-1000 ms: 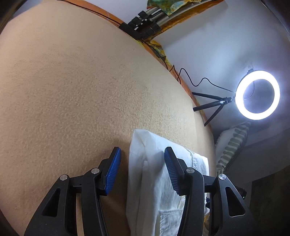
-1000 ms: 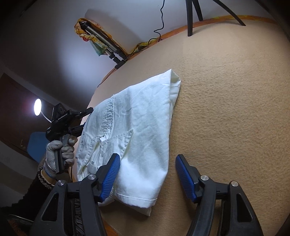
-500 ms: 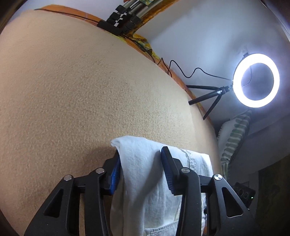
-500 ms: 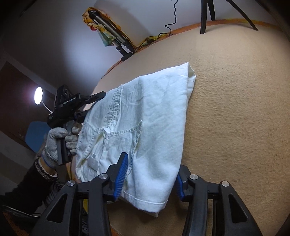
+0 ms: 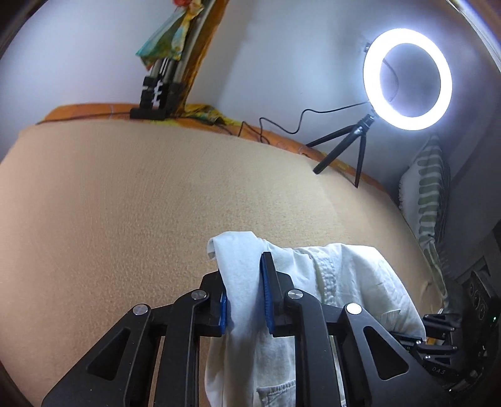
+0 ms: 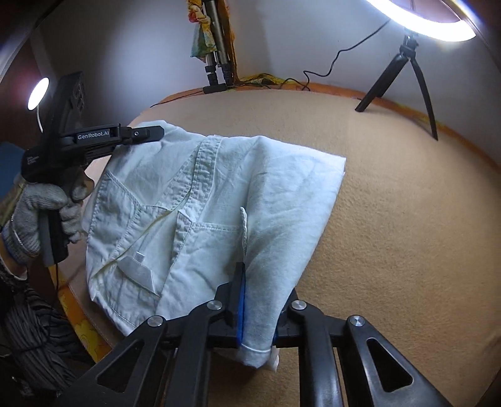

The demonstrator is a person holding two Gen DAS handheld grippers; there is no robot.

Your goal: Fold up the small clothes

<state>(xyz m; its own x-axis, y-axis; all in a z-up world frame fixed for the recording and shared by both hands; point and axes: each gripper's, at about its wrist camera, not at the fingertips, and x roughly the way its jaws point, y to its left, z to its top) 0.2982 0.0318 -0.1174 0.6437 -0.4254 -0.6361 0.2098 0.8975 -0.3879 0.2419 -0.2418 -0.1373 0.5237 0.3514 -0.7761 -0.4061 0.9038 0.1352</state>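
Both claws are angled downward over the tan surface; their jaws have just been closing. The left claw is clamped on one corner of the white garment, the right claw on another, its pocketed, creased cloth lifted between them.

**What the two views leave out**

In the right wrist view the ring light is cut by the top edge, only its lower arc showing. The right tongs have their right pad buried under the white garment. The gloved left hand covers the left tongs' grip, their tips lost in cloth. In the left wrist view the garment's lower part runs off the bottom edge, and the dark device at the right edge is too dim to identify.
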